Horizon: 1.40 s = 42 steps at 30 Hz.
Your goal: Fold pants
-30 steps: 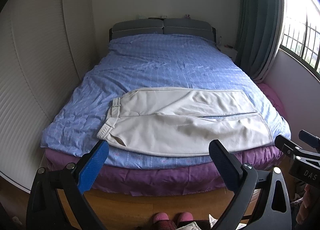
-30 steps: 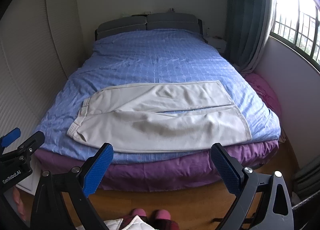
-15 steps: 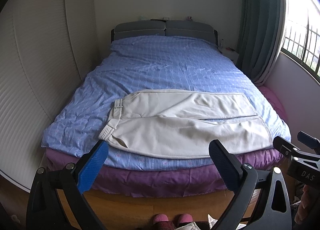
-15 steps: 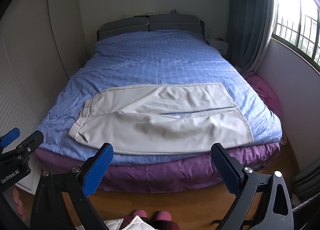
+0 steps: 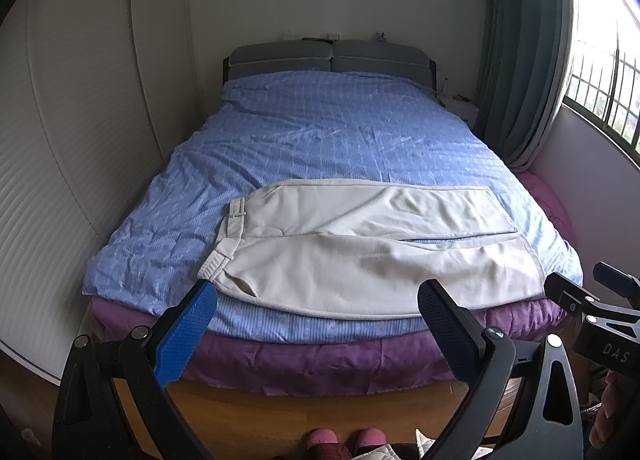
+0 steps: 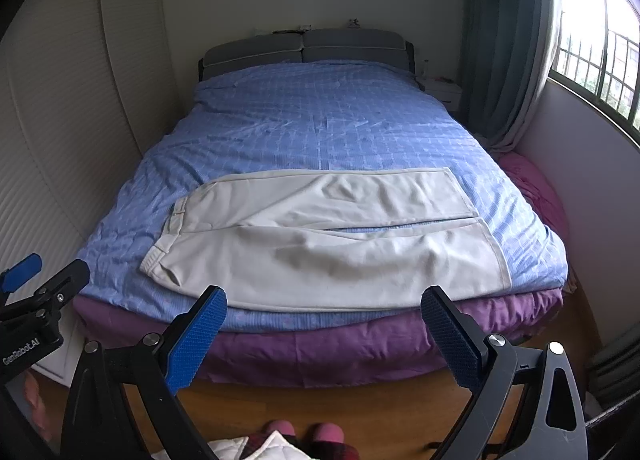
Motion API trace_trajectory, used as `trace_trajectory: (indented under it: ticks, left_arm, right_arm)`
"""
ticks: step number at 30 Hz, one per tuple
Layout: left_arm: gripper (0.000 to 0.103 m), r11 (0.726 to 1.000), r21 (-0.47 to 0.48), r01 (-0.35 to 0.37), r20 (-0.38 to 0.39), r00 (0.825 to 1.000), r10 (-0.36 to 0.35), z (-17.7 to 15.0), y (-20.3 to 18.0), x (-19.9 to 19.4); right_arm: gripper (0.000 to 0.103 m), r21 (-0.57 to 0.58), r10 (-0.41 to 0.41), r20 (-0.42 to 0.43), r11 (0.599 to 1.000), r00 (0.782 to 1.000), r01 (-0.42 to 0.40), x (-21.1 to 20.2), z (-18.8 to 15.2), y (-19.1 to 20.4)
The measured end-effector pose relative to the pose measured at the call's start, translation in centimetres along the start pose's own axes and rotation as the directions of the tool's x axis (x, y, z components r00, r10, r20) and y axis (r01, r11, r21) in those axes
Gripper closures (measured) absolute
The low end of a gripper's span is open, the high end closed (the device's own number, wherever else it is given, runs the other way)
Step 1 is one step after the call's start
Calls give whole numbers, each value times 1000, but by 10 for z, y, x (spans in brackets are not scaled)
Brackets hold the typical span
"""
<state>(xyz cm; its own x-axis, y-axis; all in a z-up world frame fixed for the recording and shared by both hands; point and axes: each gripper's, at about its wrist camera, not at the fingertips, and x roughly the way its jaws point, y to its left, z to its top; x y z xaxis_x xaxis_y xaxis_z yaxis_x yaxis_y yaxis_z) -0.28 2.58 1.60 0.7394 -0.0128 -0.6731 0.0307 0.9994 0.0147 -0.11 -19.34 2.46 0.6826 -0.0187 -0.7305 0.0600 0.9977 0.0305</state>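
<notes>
Pants (image 5: 360, 248), cream: flat across the foot of the bed, waistband toward 9 o'clock, leg hems toward 3 o'clock, legs side by side.
Quilt (image 5: 320, 132), blue check: beneath the pants.
Sheet (image 5: 320, 360), purple: under the quilt.
Left gripper (image 5: 316, 324): spread wide, holding nothing, off the bed at 6 o'clock.
Right gripper (image 6: 324, 328): likewise.

Left gripper (image 5: 318, 302) and right gripper (image 6: 324, 308) agape

We see cream pants (image 5: 360, 256), blue checked quilt (image 5: 320, 132), purple sheet (image 5: 320, 364), grey headboard (image 5: 328, 56), teal curtain (image 5: 520, 52), pink slippers (image 5: 344, 440), blue-padded tools (image 5: 316, 306).
</notes>
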Motion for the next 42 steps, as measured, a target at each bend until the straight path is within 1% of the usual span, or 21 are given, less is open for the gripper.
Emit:
trace_trajectory:
  ticks: [16,23,29,35,40,42]
  left_arm:
    - [1,1000,-3,-6,-7,1000,6,-1,3,5]
    - [1,1000,-14,-25,-43,999,25,-1,0,20]
    - [1,998,-26,-54,-63,997,53,-6,0,40]
    - [1,995,-39,-87,-78,993,84,-10,24,69]
    - [1,993,-29,-117,-103,988,114,-10,63,114]
    - [1,993,-12,-118,-129,985,115,-11,82,139]
  right_arm:
    - [4,-15,20,-25,1000,999,-20,16,1,5]
    - [4,-31,43,-61,998,997,-45,33,3,0]
    - [5,-52,62,-103,996,993,-68,57,1,-1]
    - [5,-78,62,-157,994,986,-75,93,2,19]
    - [5,-94,64,-194,992,979,-84,137,1,53]
    - [5,-72,92,-223,991,970,-110,158,1,70]
